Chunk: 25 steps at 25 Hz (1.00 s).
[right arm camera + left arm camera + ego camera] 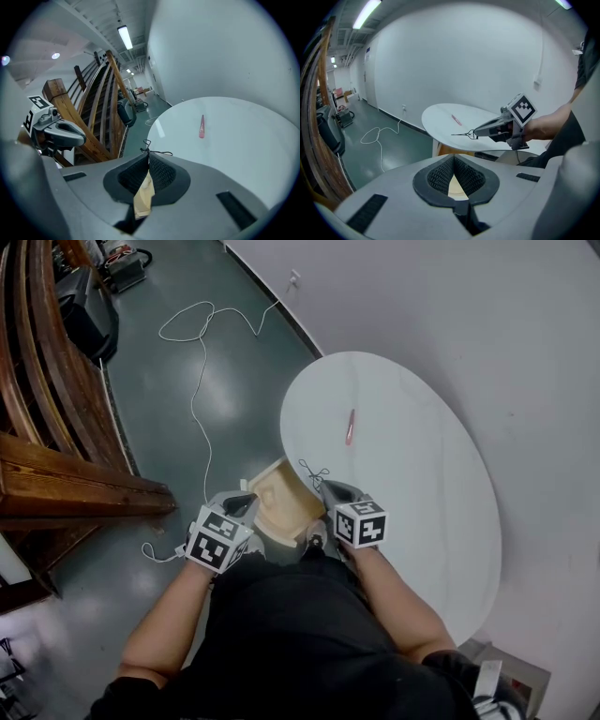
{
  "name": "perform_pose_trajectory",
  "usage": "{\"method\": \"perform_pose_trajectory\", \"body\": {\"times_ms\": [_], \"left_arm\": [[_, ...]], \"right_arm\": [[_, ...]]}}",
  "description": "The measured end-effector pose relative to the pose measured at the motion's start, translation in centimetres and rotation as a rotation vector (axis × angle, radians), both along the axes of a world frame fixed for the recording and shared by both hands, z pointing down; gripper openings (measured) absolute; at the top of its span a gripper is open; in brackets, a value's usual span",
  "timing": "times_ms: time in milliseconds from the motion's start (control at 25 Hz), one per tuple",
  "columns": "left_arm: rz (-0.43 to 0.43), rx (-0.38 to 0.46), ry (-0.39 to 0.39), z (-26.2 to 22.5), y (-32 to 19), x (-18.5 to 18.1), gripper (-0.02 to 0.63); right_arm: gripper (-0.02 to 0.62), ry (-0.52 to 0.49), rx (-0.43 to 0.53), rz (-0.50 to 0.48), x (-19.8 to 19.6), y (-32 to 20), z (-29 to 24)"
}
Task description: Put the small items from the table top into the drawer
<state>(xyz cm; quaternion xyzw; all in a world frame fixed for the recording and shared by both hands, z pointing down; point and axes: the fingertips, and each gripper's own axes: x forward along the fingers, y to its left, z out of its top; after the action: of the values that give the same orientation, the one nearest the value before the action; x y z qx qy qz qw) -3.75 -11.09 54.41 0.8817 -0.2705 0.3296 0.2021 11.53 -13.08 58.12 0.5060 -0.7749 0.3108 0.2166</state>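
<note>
While the left hand-held gripper (pixel 249 502) hangs closed on nothing beside the open wooden drawer (pixel 279 495), the right hand-held gripper (pixel 322 483) pinches a thin black wiry item (pixel 314 470) at the white desk's (pixel 422 474) near edge, a pink item (pixel 350 426) lying farther out.

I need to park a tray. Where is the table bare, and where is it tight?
Nearly all of the white oval table is bare, widest to the right of the slim pink stick. Tight spot: the near-left edge, where the open wooden drawer, left claw and right claw, shut on a thin black wire pin, crowd together.
</note>
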Motion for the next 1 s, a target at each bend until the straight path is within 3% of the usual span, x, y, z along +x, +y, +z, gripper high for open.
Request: {"method": "perform_pose_trajectory", "body": {"times_ms": [280, 520, 720, 1000], "left_arm": [[-0.003, -0.031, -0.007, 1.3, 0.8, -1.6, 0.017], [-0.014, -0.044, -0.017, 1.9, 1.0, -2.9, 0.017], [-0.030, -0.060, -0.027, 2.4, 1.3, -3.7, 0.015], [-0.046, -0.084, -0.038, 3.2, 1.6, -4.4, 0.016]], "right_arm": [[0.014, -0.055, 0.001, -0.114, -4.9, 1.9, 0.5], [0.014, -0.031, -0.093, -0.204, -7.7, 4.2, 4.9], [0.014, 0.068, -0.162, -0.201, -7.1, 4.5, 9.7], [0.014, 0.313, -0.176, -0.245, -6.6, 3.2, 15.7]]}}
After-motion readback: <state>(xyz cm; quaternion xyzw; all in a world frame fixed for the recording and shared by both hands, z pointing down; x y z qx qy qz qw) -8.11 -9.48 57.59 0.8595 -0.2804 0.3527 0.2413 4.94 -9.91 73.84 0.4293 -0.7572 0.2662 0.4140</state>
